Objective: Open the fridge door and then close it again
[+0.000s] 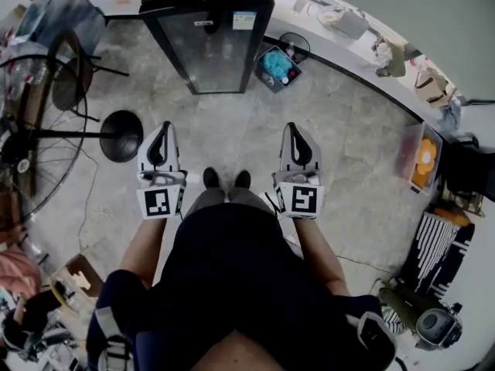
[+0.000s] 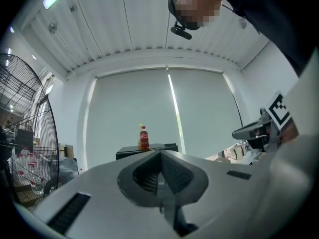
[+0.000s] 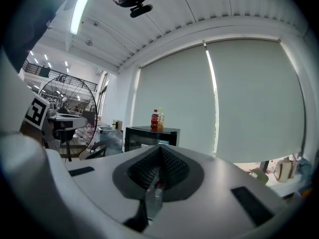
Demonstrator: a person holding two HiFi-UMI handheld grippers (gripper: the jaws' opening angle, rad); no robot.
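A small black fridge [image 1: 210, 33] with a glass door stands on the floor ahead of me, its door closed. Its top edge shows in the left gripper view as the fridge [image 2: 147, 151], and its front shows in the right gripper view as the fridge [image 3: 149, 136], with two bottles [image 3: 157, 120] on top. My left gripper [image 1: 165, 135] and right gripper [image 1: 298, 135] are held side by side in front of my body, well short of the fridge. Both point toward it, jaws shut, nothing between them.
A large floor fan [image 1: 35, 126] with a round black base [image 1: 121, 135] stands at the left. A bin [image 1: 277, 68] sits right of the fridge. A curved counter [image 1: 371, 76] with clutter runs along the right. Bare floor lies between me and the fridge.
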